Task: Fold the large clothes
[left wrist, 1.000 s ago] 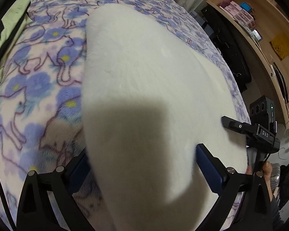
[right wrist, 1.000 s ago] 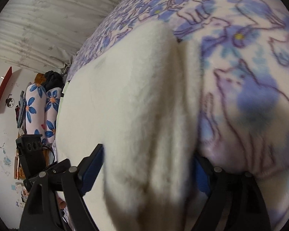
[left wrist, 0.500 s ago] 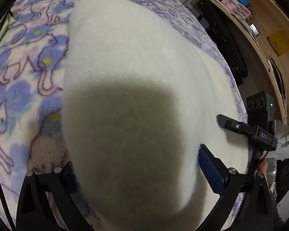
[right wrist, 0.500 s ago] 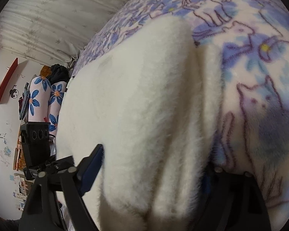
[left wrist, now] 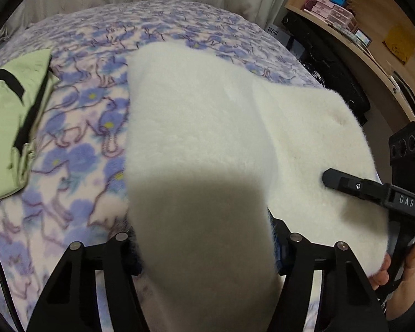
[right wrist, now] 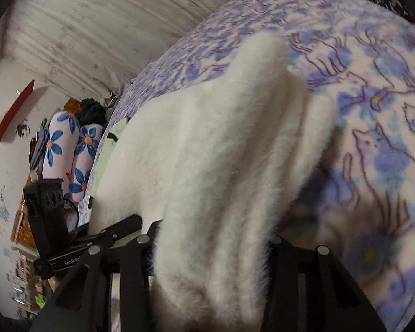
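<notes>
A large fluffy white garment (left wrist: 207, 127) lies on a bed with a purple and blue cat-print blanket (left wrist: 77, 127). My left gripper (left wrist: 202, 238) is shut on the garment's near edge, and the fabric bulges between the jaws and hides the pads. My right gripper (right wrist: 210, 251) is shut on another part of the same near edge; the white garment (right wrist: 221, 149) rises thickly from the jaws. The right gripper also shows at the right of the left wrist view (left wrist: 373, 191), resting over the garment.
A folded light green garment (left wrist: 11, 127) with black straps lies on the bed at left. A wooden shelf unit (left wrist: 373, 25) and black bags stand right of the bed. Flower-print bolsters (right wrist: 69, 149) lie beyond the bed's far side. Curtains hang behind.
Both grippers have closed on the garment's near edge and lifted back, so more of the bed and the green garment have come into view.
</notes>
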The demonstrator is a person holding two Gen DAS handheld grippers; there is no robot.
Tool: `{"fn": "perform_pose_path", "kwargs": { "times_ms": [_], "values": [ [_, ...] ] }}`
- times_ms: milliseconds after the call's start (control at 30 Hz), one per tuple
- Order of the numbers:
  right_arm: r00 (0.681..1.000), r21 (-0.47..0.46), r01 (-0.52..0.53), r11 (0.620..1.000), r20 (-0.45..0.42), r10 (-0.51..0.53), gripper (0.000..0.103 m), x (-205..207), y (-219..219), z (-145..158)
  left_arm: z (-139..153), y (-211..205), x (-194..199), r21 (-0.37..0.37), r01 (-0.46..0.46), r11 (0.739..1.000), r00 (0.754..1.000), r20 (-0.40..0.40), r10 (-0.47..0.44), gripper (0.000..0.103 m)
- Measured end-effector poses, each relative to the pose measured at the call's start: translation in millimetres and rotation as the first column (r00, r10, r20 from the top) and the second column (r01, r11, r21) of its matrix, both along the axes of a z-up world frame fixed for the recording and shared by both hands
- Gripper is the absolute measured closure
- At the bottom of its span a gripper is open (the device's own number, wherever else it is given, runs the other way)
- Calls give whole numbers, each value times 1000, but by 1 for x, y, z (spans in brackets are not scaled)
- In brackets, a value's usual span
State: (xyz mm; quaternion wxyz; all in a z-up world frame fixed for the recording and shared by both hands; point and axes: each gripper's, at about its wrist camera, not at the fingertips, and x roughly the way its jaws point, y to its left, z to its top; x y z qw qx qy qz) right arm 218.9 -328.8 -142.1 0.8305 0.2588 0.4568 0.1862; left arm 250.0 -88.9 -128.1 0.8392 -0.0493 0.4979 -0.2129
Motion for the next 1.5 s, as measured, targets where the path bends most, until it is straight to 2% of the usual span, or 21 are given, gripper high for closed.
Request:
{"fn": "perform_pose_path", "kwargs": {
  "times_ms": [167,400,600,800,1000,1233,1400,1500],
  "values": [
    [1000,8,-23,1000,5,23,61,-23,25,12,21,41,-34,-5,-11,1000,1000,17,11,40],
    [994,3,-99,995,36,99,61,-42,91,46,52,117,-76,-15,-70,997,997,31,71,40],
    [979,5,-196,981,58,195,61,-37,167,69,78,196,-92,-9,-143,990,989,39,143,40],
    [959,21,-278,960,63,276,61,-13,244,79,93,278,-85,17,-207,978,978,44,206,40],
    [948,46,-312,949,85,308,61,35,303,87,108,342,-45,55,-239,969,968,87,234,40],
    [948,73,-302,951,128,291,61,111,346,91,117,393,37,74,-239,968,963,148,227,40],
    [954,86,-272,958,156,257,61,172,366,78,104,416,106,90,-237,967,959,182,218,40],
    [959,114,-258,959,151,240,61,212,378,56,87,430,146,101,-232,968,961,176,212,40]
  ]
}}
